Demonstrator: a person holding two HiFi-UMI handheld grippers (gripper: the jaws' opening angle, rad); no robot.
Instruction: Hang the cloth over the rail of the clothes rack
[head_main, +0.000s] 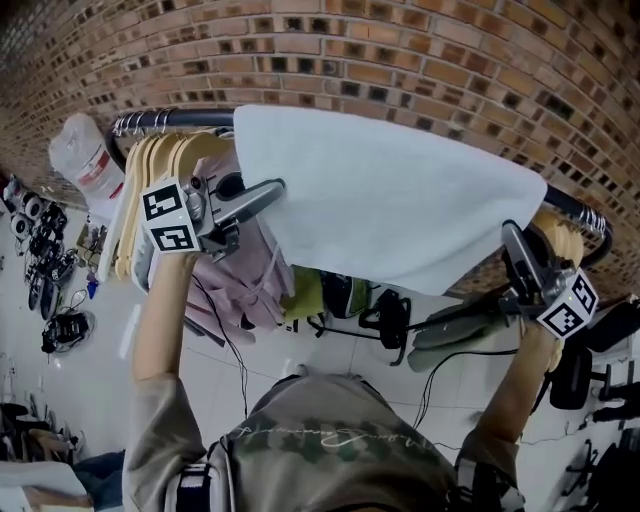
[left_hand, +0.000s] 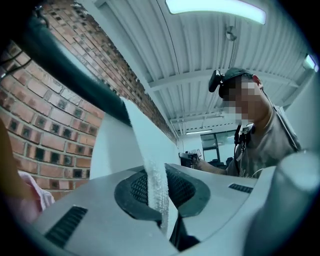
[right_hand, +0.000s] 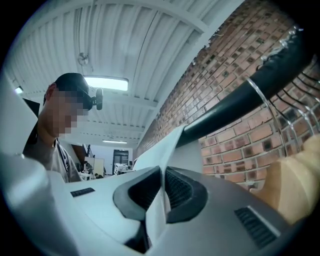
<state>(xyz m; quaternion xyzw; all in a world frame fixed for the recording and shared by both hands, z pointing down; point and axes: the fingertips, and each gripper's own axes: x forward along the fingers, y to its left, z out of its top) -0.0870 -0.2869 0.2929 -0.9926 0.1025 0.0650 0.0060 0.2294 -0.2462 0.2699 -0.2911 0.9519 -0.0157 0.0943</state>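
The white terry cloth already lies draped over the dark metal rail of the clothes rack, stretched between the left gripper and right gripper, each pinched tight on one edge, so only releasing seems left

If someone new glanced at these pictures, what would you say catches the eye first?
The white cloth spread over the black rail fills the middle of the head view, against a brick wall. The left gripper is shut on its left edge and the right gripper on its right edge. Pale wooden hangers crowd the rail at the left.
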